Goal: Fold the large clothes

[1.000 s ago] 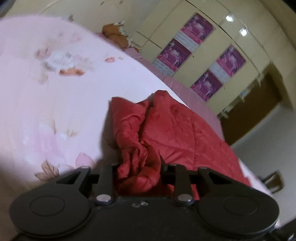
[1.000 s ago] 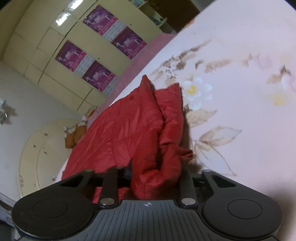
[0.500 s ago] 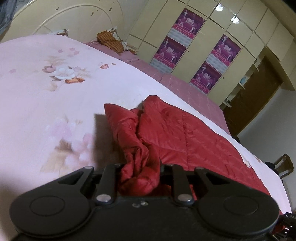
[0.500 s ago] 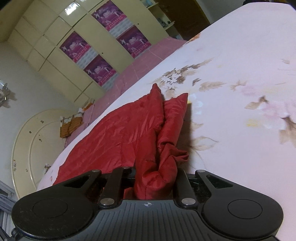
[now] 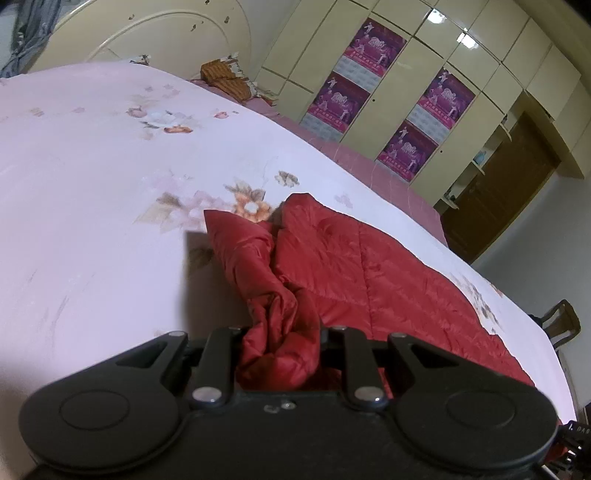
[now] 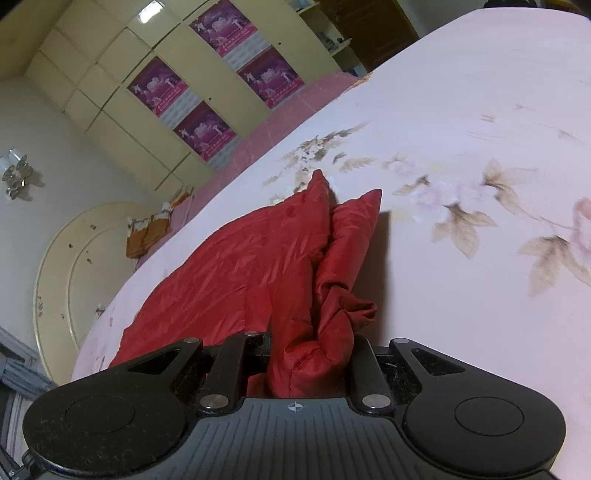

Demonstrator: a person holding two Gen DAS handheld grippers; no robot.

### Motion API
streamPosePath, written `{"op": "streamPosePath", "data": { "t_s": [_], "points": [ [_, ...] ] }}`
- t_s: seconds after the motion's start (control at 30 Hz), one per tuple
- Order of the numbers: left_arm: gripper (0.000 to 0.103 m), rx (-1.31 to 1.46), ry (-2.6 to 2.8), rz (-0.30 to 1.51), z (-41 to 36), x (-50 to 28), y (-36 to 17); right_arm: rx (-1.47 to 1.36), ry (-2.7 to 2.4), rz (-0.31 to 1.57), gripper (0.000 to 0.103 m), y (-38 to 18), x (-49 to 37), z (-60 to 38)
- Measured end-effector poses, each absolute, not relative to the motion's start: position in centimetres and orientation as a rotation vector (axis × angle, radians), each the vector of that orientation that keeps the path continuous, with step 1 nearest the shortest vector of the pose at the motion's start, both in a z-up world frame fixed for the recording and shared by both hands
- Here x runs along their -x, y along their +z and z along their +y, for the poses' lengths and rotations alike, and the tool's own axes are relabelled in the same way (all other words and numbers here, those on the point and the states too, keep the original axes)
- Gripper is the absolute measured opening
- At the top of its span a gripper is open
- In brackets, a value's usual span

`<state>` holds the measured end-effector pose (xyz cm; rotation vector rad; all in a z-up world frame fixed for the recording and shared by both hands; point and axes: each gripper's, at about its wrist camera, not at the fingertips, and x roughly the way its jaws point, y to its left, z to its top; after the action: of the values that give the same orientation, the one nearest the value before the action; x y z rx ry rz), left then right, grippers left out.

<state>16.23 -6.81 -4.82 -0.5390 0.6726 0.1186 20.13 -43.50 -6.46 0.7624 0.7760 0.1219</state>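
Observation:
A large red quilted garment [image 5: 369,266] lies spread on a pale pink flowered bed sheet [image 5: 92,192]. My left gripper [image 5: 280,350] is shut on a bunched edge of the red garment and holds it lifted off the sheet. In the right wrist view the same red garment [image 6: 229,266] stretches away to the left over the sheet [image 6: 480,147]. My right gripper [image 6: 310,354] is shut on another bunched edge of it. The fingertips of both grippers are hidden in the cloth.
A cream headboard [image 5: 166,33] stands at the bed's far end, with an orange pillow [image 5: 225,77] next to it. A cream wardrobe with purple posters [image 5: 399,110] lines the far wall. A brown door [image 5: 509,184] and a chair [image 5: 561,321] are at right.
Both grippers have carried their held edges of the red garment along over the sheet. More of the flowered sheet beyond the garment shows now, and both views have tilted.

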Motion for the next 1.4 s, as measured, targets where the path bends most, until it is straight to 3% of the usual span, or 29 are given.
{"op": "streamPosePath", "data": {
  "t_s": [0.77,0.93,1.1,1.17,1.3,1.33,1.37,1.4],
  "points": [
    [0.022,0.558,0.148,0.702,-8.7,-5.7,-6.8,-0.754,0.163,0.822,0.015,-8.1,-10.7,-46.9],
    [0.046,0.551,0.187,0.731,-8.6,-5.9,-8.0,-0.763,0.146,0.874,0.015,-9.7,-11.6,-46.6],
    [0.060,0.493,0.182,0.733,-7.9,-5.7,-8.1,-0.789,0.148,0.866,0.017,-10.0,-11.7,-46.9],
    [0.062,0.495,0.179,0.735,-7.5,-5.4,-8.0,-0.790,0.144,0.854,0.025,-10.1,-11.4,-47.3],
    [0.087,0.445,0.233,0.731,-6.7,-4.0,-7.4,-0.745,0.070,0.824,0.043,-9.5,-9.8,-48.5],
    [0.091,0.441,0.247,0.726,-6.3,-3.5,-7.2,-0.726,0.039,0.817,0.053,-9.2,-9.3,-48.9],
    [0.091,0.446,0.261,0.717,-5.8,-2.8,-7.1,-0.702,-0.007,0.800,0.062,-8.7,-8.7,-49.5],
    [0.091,0.461,0.275,0.707,-5.3,-2.0,-7.1,-0.688,-0.046,0.786,0.065,-8.3,-8.2,-50.2]
  ]
}}
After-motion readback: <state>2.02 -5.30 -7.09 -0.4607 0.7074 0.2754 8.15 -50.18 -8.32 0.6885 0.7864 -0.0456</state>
